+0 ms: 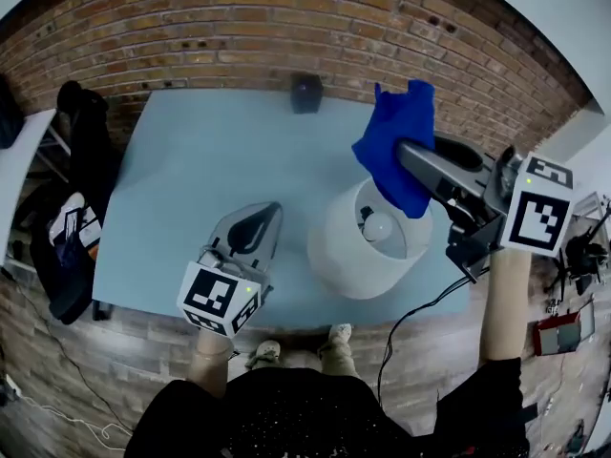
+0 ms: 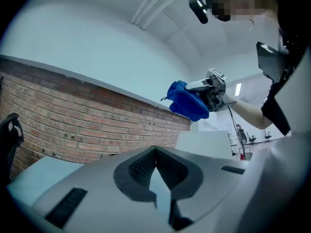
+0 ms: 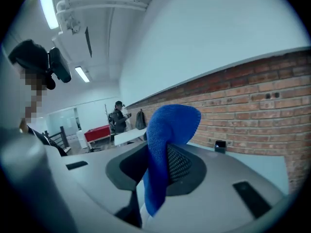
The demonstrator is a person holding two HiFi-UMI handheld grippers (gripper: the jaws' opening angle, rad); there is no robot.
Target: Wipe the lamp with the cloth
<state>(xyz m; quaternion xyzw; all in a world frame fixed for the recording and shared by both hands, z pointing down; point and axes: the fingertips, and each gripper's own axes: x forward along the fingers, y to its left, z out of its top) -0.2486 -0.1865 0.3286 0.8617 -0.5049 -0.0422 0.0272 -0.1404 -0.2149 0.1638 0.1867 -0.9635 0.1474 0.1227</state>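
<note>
Wears a black, faintly speckled top point(image 1: 315, 418) with short sleeves, and pale shoes point(image 1: 334, 334). Works with a left gripper point(image 1: 270, 210) and right gripper point(image 1: 409, 156) of pale grey plastic, wedge-shaped, each hollowed by a black teardrop lined with dark mesh pads point(image 2: 138, 168). Bears black slots point(image 2: 65, 207) on the shells and, behind, a white cube point(image 1: 221, 299) of black square markers with a small green light

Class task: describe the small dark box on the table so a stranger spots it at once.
Start at the pale blue table against the brick wall. At its far edge stands a small dark box. Unlike the big white lamp, it is dark and sits alone by the wall.
</note>
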